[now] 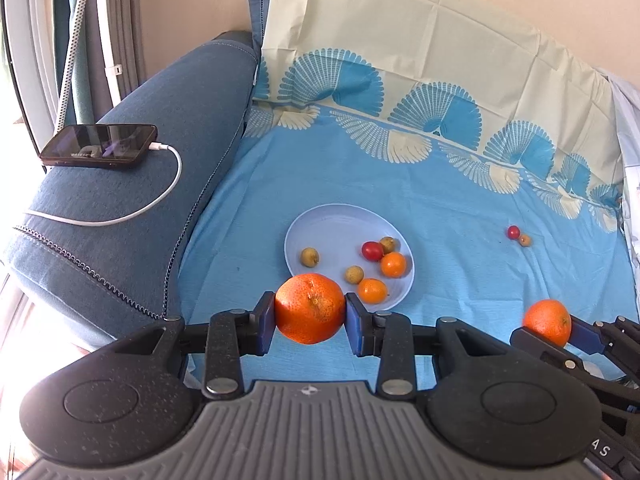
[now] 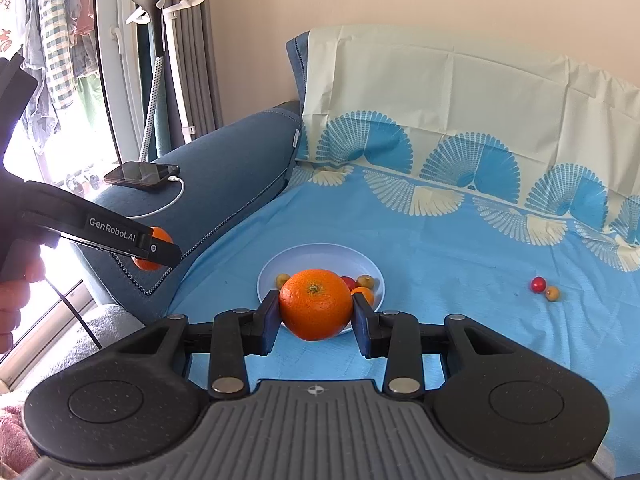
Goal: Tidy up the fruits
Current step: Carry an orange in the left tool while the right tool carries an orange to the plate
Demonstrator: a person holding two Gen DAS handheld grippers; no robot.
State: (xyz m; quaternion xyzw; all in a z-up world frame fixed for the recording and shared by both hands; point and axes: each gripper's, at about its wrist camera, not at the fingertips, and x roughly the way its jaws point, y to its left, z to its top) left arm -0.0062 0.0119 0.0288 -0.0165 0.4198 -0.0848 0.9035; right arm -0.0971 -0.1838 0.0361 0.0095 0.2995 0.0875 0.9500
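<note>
My left gripper point(image 1: 310, 310) is shut on a large orange point(image 1: 310, 307) and holds it above the near rim of a pale blue plate point(image 1: 320, 224). The plate holds two small oranges point(image 1: 393, 264), a red cherry tomato point(image 1: 372, 251) and three tan longans point(image 1: 310, 257). My right gripper point(image 2: 316, 312) is shut on a second large orange point(image 2: 315, 304), in front of the plate point(image 2: 312, 254). That orange also shows at the right in the left wrist view point(image 1: 547, 322). A loose cherry tomato point(image 1: 513, 232) and longan point(image 1: 525, 240) lie on the cloth to the right.
The fruit lies on a blue patterned sheet point(image 1: 460, 216) over a sofa seat, with a cream cloth over the backrest. A phone point(image 1: 98, 151) on a white charging cable rests on the blue armrest point(image 1: 132, 208) at left. A garment steamer point(image 2: 152, 40) stands by the window.
</note>
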